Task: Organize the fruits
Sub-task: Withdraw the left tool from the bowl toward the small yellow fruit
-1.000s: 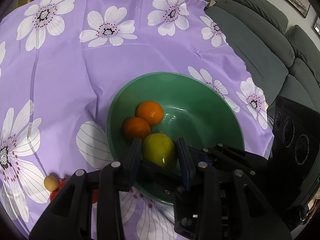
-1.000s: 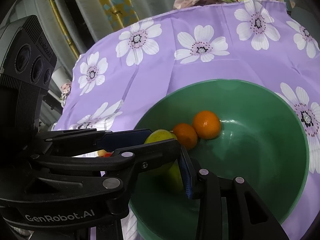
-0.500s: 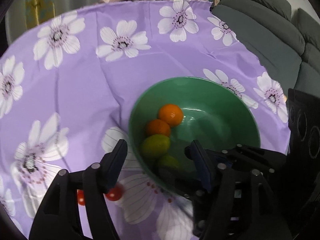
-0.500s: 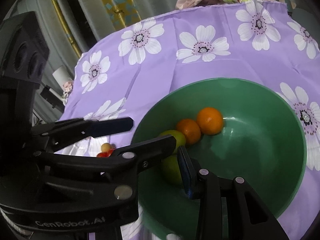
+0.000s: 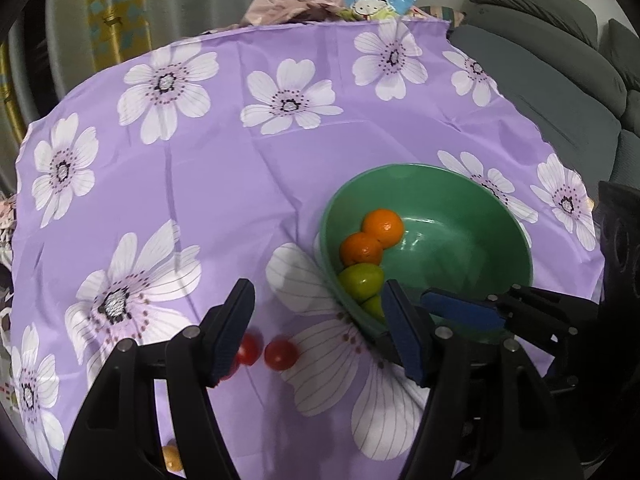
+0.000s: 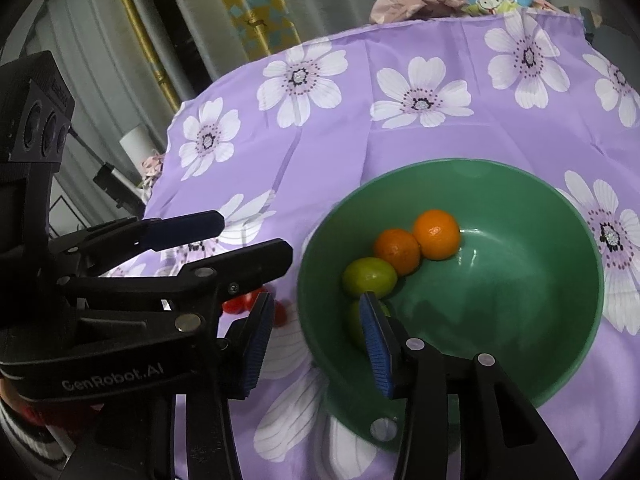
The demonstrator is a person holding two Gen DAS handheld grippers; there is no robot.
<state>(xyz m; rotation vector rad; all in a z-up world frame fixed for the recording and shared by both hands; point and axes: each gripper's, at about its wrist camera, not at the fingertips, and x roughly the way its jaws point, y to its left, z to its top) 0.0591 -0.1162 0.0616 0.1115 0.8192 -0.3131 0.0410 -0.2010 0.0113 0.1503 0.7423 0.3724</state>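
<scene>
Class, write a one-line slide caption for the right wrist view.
Two oranges and two green fruits sit in the green plastic bowl on the purple flowered tablecloth.

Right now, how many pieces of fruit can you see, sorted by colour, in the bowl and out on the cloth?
Orange, in the green bowl: 2
Green, in the bowl: 2
Red, on the purple cloth: 2 in plain view
Yellow-orange, on the cloth near the left gripper's base: 1
Total: 7
</scene>
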